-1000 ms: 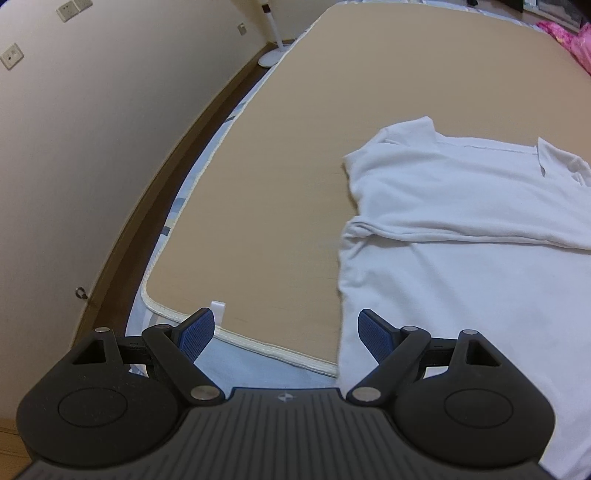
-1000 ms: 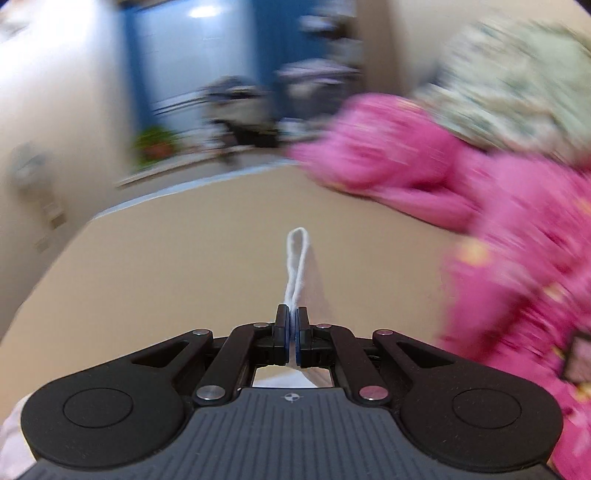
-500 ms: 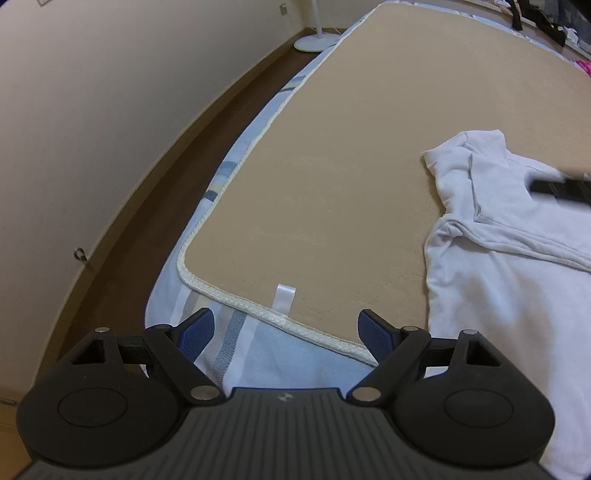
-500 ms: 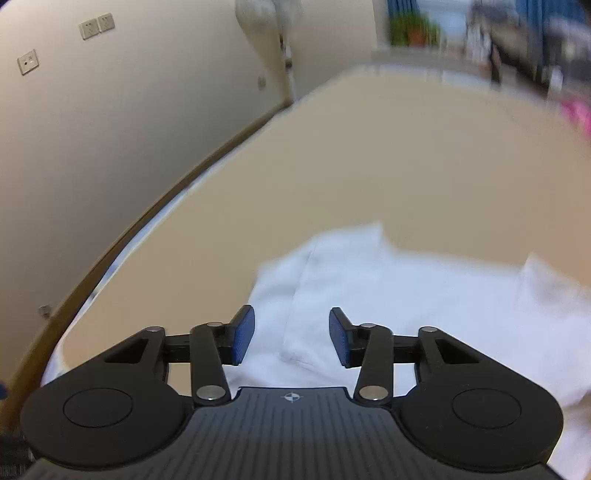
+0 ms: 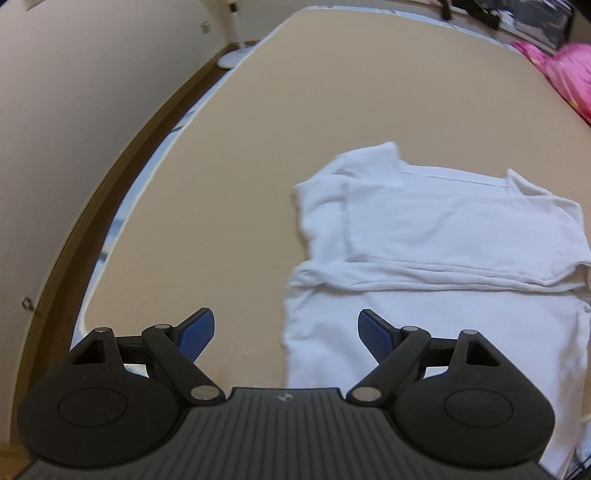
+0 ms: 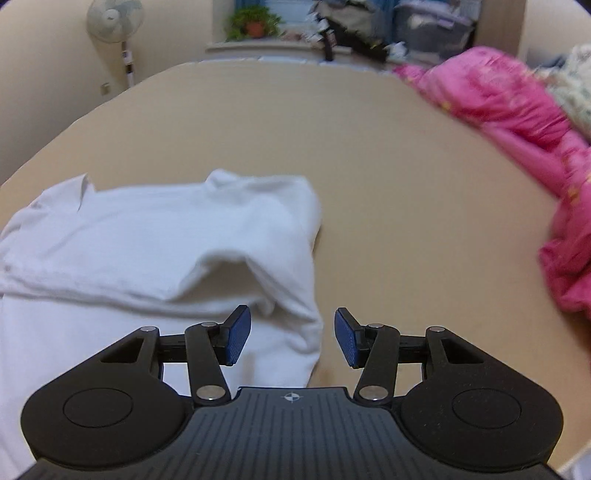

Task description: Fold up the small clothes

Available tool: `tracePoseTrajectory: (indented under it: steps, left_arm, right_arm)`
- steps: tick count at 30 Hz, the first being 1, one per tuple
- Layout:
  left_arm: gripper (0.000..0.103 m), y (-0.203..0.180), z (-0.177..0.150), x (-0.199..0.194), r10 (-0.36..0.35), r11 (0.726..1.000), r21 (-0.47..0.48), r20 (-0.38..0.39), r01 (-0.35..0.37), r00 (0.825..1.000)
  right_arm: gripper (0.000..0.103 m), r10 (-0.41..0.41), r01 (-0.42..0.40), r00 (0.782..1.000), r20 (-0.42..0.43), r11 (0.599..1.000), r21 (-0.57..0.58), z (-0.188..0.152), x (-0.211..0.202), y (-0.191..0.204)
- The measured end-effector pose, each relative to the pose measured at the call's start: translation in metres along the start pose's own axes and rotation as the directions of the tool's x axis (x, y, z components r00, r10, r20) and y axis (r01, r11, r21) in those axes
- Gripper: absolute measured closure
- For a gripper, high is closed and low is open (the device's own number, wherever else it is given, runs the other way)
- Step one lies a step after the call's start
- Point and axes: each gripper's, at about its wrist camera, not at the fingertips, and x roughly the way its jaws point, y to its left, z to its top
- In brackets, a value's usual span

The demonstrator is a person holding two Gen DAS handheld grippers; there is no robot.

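Note:
A small white shirt [image 5: 443, 236] lies flat on the tan mat [image 5: 229, 177], its upper part folded down over the body. My left gripper [image 5: 286, 332] hovers open above the shirt's left edge, nothing between its blue pads [image 5: 195, 332]. In the right wrist view the same shirt [image 6: 147, 236] spreads to the left, with a raised fold near its right edge. My right gripper [image 6: 291, 336] hangs over that right edge with its jaws opening. The cloth lies below the gap and the pads [image 6: 238, 334] are apart from it.
A pink quilt [image 6: 517, 122] is heaped along the mat's right side. A standing fan [image 6: 114, 22] and a potted plant [image 6: 253, 22] are at the far end. The wall and brown floor strip [image 5: 92, 206] run along the mat's left edge.
My right gripper let go of the white cloth it pinched, opened, and dropped over the shirt's right edge. My left gripper swung out to the left, then back over the shirt's left edge.

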Motion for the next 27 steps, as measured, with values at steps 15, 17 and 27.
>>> tracePoseTrajectory:
  steps: [15, 17, 27]
  left_arm:
    - [0.014, -0.022, -0.003, 0.015, 0.084, 0.996, 0.043, -0.081, -0.081, 0.993]
    - [0.014, -0.026, 0.003, 0.011, 0.068, 0.997, 0.034, -0.077, -0.066, 0.995]
    - [0.011, -0.041, 0.035, 0.013, 0.029, 1.0, 0.012, -0.013, -0.029, 0.999]
  right_arm:
    - [0.103, 0.016, -0.019, 1.0, -0.017, 0.98, -0.196, -0.065, 0.026, -0.024]
    - [0.103, 0.032, -0.027, 0.999, 0.023, 0.985, -0.168, -0.073, 0.024, -0.032]
    - [0.059, 0.078, -0.078, 0.983, 0.168, 0.997, -0.004, -0.036, -0.001, -0.032]
